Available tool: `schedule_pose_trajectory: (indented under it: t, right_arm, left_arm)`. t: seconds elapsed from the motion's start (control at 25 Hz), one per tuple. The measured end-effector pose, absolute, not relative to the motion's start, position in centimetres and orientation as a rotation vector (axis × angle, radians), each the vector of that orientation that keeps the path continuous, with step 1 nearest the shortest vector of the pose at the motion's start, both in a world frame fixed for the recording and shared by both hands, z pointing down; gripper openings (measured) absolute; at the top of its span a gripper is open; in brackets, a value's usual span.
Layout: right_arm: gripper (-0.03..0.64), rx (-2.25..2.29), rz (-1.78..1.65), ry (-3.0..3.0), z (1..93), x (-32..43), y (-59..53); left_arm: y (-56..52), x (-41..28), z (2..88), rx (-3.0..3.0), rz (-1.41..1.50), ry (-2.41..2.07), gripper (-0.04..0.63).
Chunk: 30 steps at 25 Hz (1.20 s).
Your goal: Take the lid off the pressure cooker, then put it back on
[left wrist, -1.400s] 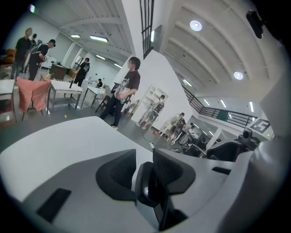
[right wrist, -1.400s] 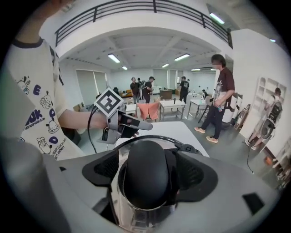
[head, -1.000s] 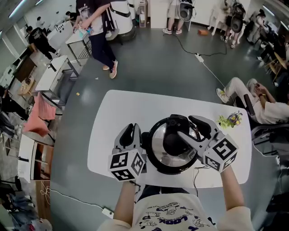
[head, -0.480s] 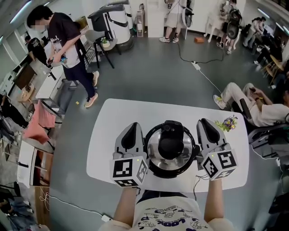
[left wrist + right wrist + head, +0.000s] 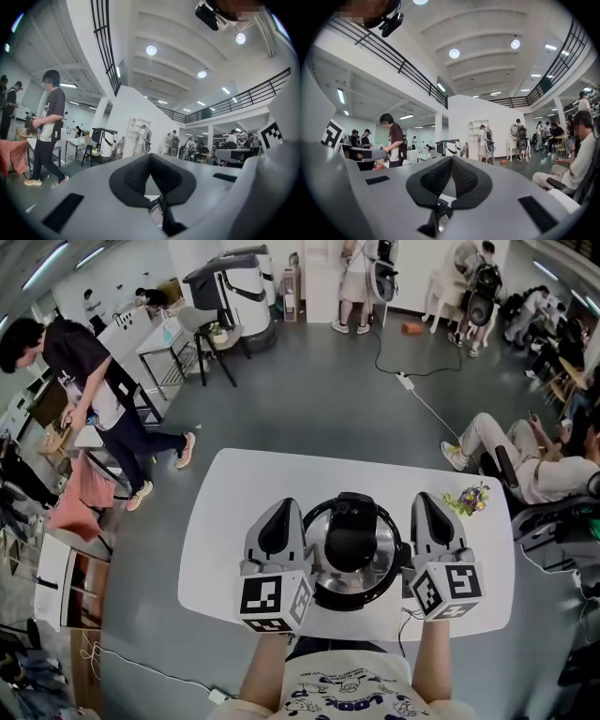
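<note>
while the round black-and-silver pressure cooker (image 5: 356,602) sits on the white rounded table (image 5: 230,521) near its front edge, its domed steel lid (image 5: 323,566) with the black handle (image 5: 352,538) rests on top of the pot. the left tongs (image 5: 279,506) hang just beside the cooker's left side, pads pressed together with nothing between them. the right tongs (image 5: 427,498) hang just beside its right side; their jaws have just been closing and now meet pad to pad, also on nothing. both point level, away from the person. a small bunch of yellow and purple flowers (image 5: 476,493) lies near the table's right edge, apart from the cooker.
</note>
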State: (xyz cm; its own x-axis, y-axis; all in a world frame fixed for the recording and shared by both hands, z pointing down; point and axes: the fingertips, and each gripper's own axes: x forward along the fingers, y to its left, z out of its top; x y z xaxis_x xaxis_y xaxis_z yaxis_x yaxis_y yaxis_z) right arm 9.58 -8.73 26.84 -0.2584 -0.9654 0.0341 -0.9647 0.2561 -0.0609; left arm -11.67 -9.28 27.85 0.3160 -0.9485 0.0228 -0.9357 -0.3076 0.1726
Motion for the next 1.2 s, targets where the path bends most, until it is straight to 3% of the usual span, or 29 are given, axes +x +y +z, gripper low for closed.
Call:
schedule_pose_trajectory:
  t: [1.2]
  right_arm:
    - [0.011,-1.937,-0.100,2.494,28.0,9.9,-8.0]
  left_arm:
    - [-8.6,-10.4,27.9,2.453,-0.127,-1.717,0.014]
